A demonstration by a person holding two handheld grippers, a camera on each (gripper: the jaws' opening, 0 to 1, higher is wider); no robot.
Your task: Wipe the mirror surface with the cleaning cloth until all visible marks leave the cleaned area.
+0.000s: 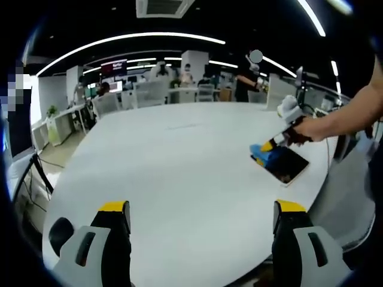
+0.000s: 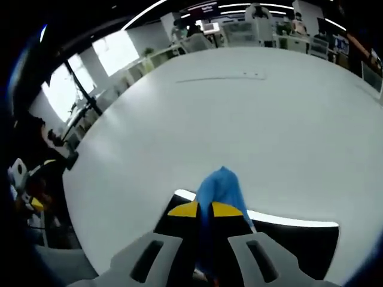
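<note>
Right gripper view is taken first, since the nearest things lie there. At six o'clock the right gripper (image 2: pixel 204 210) is seen with its yellow-tipped jaws drawn together on the blue cleaning cloth (image 2: pixel 219 185), a fold of which stands up past the tips toward twelve o'clock. Directly beneath and just beyond the jaws the mirror (image 2: pixel 299 236) is found: its dark face runs from six toward four o'clock, and its pale far edge is laid nearly crosswise to the jaws, from nine toward four. The cloth appears to be pressed on the glass near that far edge, though actual contact cannot be confirmed. Beyond it the white table (image 2: pixel 239 113) is spread toward twelve o'clock.

Left gripper view gives the wider relation. At six o'clock the left gripper (image 1: pixel 203 216) is held wide open and nothing is carried in it; it hangs over bare table (image 1: pixel 173 167). Well apart, at about three o'clock, the mirror (image 1: pixel 286 164) is seen as a dark tilted rectangle near the table's edge, with the cloth (image 1: pixel 262 153) at its nearer left corner under the right gripper (image 1: pixel 276 142), held by a hand (image 1: pixel 308 128).

The right gripper is judged plainly the nearer one, already at the mirror. The coming stroke is judged to depend on the mirror's long axis running away from the cloth's corner, so the wipe would be drawn along that length while the left gripper is kept clear. Marks on the glass cannot be made out.
</note>
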